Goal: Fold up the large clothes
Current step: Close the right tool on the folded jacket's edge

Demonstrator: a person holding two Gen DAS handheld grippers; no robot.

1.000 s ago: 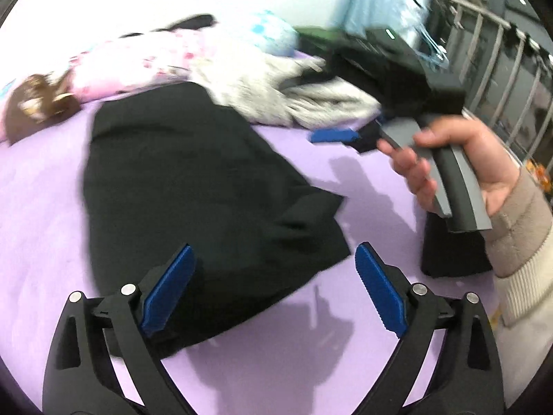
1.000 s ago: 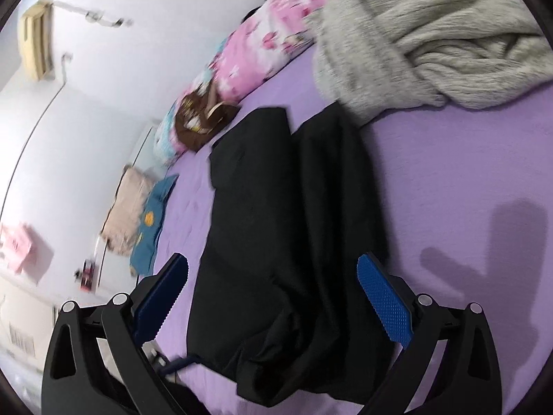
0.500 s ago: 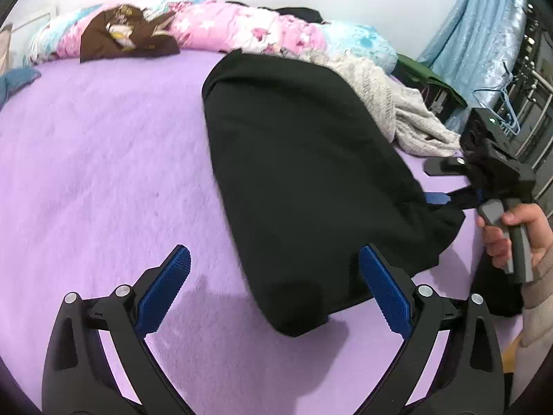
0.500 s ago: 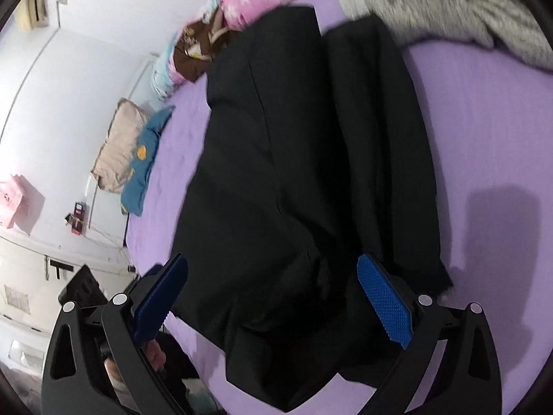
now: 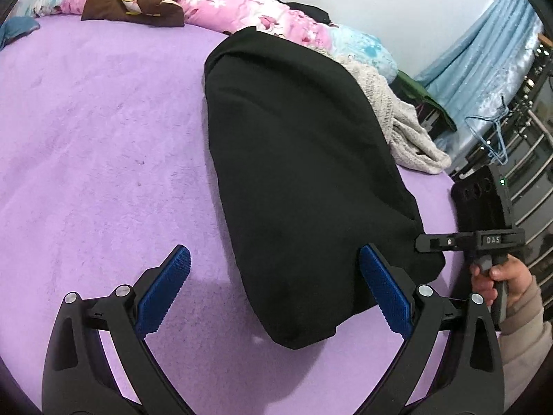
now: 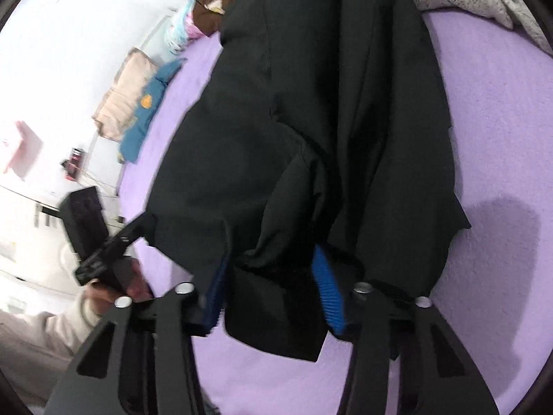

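A large black garment [image 5: 304, 173] lies lengthwise on the purple bed cover [image 5: 103, 138], folded into a long strip with two lapped halves [image 6: 276, 103]. My left gripper [image 5: 274, 252] hovers open over its near left corner; one finger is over the bed and the other over the cloth. My right gripper [image 6: 271, 276] sits at the near hem. Its jaws are closing, and a bunched fold of black cloth is pinched between the blue pads [image 6: 325, 276]. A hand [image 5: 501, 276] holds the right gripper's handle at the garment's right corner.
A grey knit sweater [image 5: 397, 121] lies crumpled beside the garment's far right side. A pink floral quilt [image 5: 242, 10] and a brown cloth [image 5: 138, 0] line the far edge. Beige and blue clothes [image 6: 138, 103] lie far left. A metal rack [image 5: 528, 173] stands at the right.
My right gripper's jaws went from wide open to narrow around the garment's near hem, and it sank toward the bed. My left gripper swung left and down to the garment's near left corner.
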